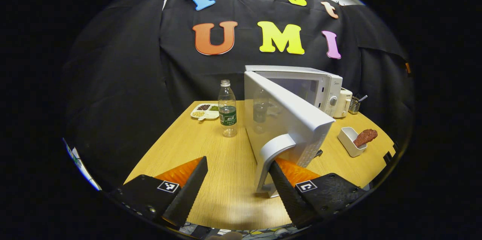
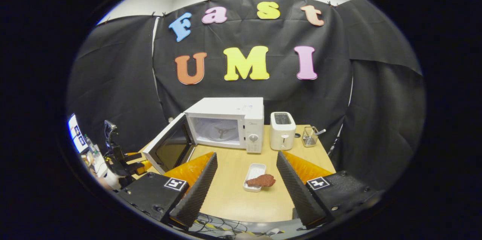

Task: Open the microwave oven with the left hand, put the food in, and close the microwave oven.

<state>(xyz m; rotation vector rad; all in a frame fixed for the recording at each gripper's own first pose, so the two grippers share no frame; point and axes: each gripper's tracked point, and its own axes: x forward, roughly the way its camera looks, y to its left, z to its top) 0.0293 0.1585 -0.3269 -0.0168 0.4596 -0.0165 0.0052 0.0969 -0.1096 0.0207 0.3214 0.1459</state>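
Note:
The white microwave (image 2: 226,110) stands at the back of the wooden table with its door (image 2: 169,149) swung wide open, so the cavity and turntable show. In the left gripper view the door (image 1: 290,119) points at me. Its handle (image 1: 273,153) lies between my left gripper's (image 1: 238,162) open fingers, close against the right finger. In the right gripper view that left gripper (image 2: 143,165) sits at the door's edge. The food, a brown chunk (image 2: 262,181), rests on a small white tray (image 2: 253,171) in front of my open right gripper (image 2: 247,155), apart from it.
A clear water bottle (image 1: 227,110) and a divided dish of beans (image 1: 205,111) stand left of the door. A white toaster (image 2: 282,130) and a wire utensil holder (image 2: 309,136) sit right of the microwave. Bare table (image 2: 233,198) lies around the tray.

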